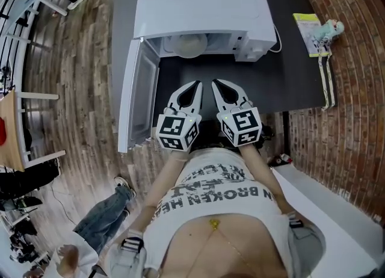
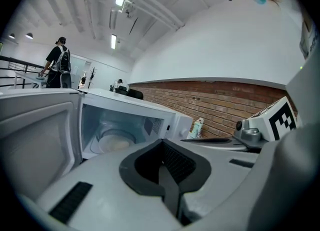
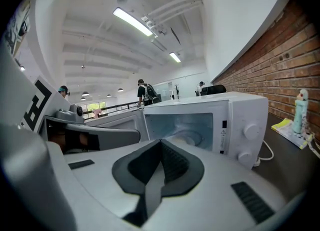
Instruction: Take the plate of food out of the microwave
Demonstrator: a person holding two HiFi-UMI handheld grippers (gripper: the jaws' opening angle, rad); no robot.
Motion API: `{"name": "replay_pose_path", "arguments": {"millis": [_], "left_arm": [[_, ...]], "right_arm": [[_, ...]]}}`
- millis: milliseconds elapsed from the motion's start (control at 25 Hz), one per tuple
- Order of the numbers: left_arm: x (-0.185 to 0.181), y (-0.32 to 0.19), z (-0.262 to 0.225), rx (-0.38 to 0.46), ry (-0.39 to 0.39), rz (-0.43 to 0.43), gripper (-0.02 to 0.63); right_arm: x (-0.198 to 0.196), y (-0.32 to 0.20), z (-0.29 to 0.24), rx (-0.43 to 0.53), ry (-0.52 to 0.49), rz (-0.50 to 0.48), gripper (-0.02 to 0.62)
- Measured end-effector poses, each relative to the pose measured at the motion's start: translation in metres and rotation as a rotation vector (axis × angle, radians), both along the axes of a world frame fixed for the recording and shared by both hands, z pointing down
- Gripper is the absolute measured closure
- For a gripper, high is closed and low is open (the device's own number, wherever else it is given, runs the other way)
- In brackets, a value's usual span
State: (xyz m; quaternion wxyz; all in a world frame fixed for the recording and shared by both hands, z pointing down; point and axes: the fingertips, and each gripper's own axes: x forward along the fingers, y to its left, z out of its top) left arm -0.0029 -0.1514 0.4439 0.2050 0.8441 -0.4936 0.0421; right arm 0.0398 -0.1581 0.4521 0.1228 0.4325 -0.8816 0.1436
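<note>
A white microwave (image 1: pixel 198 12) stands on a black table (image 1: pixel 301 72) with its door (image 1: pixel 135 99) swung open to the left. Inside, a white plate with pale food (image 1: pixel 186 45) rests in the cavity, and the same plate (image 2: pixel 116 142) shows in the left gripper view and faintly as a plate (image 3: pixel 187 137) in the right gripper view. My left gripper (image 1: pixel 197 84) and right gripper (image 1: pixel 215 83) hover side by side over the table, a short way in front of the cavity. Both are shut and empty.
A yellow-green booklet (image 1: pixel 308 30) and a small figurine (image 1: pixel 331 28) lie at the table's far right, beside a brick wall (image 1: pixel 355 120). A power cord (image 1: pixel 278 41) runs from the microwave's right side. A person in jeans (image 1: pixel 105 216) stands at lower left.
</note>
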Motion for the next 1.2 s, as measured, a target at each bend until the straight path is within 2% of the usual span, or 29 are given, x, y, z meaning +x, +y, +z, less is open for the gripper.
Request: {"name": "replay_pose_path", "arguments": {"millis": [280, 640, 1200], "left_arm": [[-0.032, -0.034, 0.015, -0.028, 0.020, 0.021, 0.600], [-0.045, -0.058, 0.031, -0.073, 0.033, 0.026, 0.600], [-0.061, -0.112, 0.062, -0.151, 0.013, -0.075, 0.600]], "right_arm": [[-0.029, -0.033, 0.012, -0.027, -0.020, 0.054, 0.588], [-0.043, -0.060, 0.026, -0.102, -0.072, 0.070, 0.588], [-0.044, -0.116, 0.055, -0.180, -0.057, 0.017, 0.588]]}}
